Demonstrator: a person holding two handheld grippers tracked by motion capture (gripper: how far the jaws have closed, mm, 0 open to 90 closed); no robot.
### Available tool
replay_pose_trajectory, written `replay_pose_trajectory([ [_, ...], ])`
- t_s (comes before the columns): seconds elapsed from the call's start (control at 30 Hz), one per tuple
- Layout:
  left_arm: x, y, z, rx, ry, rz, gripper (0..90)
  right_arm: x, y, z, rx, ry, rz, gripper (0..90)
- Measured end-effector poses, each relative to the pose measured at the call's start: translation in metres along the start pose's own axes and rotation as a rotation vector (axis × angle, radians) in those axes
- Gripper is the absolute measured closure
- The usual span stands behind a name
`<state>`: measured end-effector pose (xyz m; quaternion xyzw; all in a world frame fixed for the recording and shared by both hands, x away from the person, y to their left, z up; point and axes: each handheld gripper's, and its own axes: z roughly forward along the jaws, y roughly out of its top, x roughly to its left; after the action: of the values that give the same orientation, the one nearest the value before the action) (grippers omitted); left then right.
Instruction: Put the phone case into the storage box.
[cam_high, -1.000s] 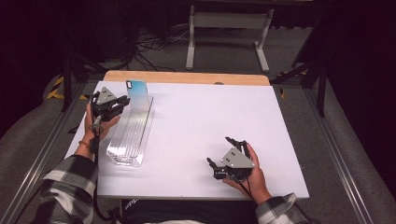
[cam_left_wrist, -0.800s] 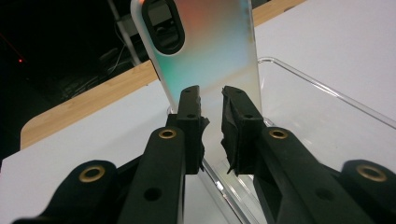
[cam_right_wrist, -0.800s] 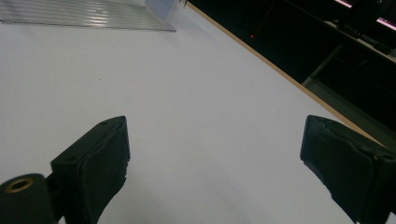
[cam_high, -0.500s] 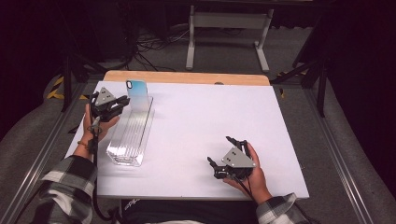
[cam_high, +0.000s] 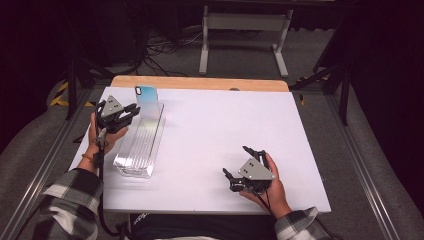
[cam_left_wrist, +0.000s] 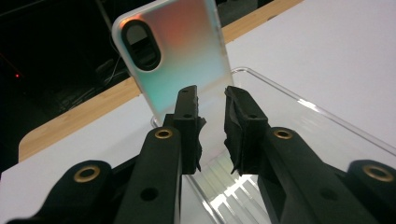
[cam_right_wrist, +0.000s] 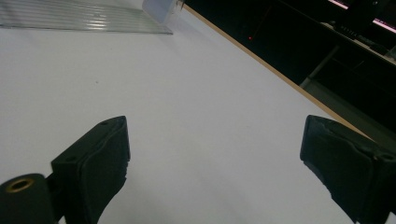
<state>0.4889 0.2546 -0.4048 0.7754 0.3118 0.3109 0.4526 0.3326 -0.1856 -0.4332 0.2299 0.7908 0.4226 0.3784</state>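
Heads up, the phone case (cam_left_wrist: 180, 60) is the touchy bit here. It's standing upright at the far end of the clear rack (cam_high: 140, 142), over on the left side of the counter (cam_high: 225, 125), and it looks like it's just propped in a slot. Your left claw (cam_left_wrist: 210, 112) is right in front of it, so if you push in off-centre or clip its edge with one jaw, my guess is it tips backward off the rack or skates toward the wooden edge. The rack is light-looking plastic too, so a nudge could slide the whole thing.

Left claw: jaws only a narrow gap apart, nothing between them, and as far as I can tell not touching the case, just hovering over the rack's near rim. You'd probably want them wider before closing on the case, assuming that's the plan.

Right claw (cam_right_wrist: 215, 158): wide apart, empty, low over bare counter near you on the right, well away from the rack.
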Motion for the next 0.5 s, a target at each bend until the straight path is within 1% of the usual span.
replay_pose_trajectory([
  [0.1,-0.003,0.002,-0.002,-0.009,-0.006,0.008,75.3,-0.001,0.000,-0.001,-0.003,-0.003,0.003,9.0],
  [0.13,-0.005,0.002,-0.003,-0.012,-0.013,0.010,75.3,-0.001,0.000,-0.001,-0.003,-0.003,0.003,9.0],
  [0.27,-0.011,0.003,-0.003,-0.009,-0.025,0.030,74.9,-0.001,0.001,-0.002,-0.006,-0.006,0.001,9.0],
  [0.37,-0.012,0.005,-0.004,-0.015,-0.024,0.035,74.0,-0.002,0.000,-0.002,-0.006,-0.007,0.003,9.0],
  [0.47,-0.012,0.005,-0.007,-0.026,-0.022,0.027,73.2,-0.002,0.000,-0.002,-0.007,-0.006,0.004,9.0],
  [0.5,-0.012,0.005,-0.007,-0.035,-0.025,0.016,73.1,-0.002,0.000,-0.002,-0.007,-0.006,0.003,9.0],
])
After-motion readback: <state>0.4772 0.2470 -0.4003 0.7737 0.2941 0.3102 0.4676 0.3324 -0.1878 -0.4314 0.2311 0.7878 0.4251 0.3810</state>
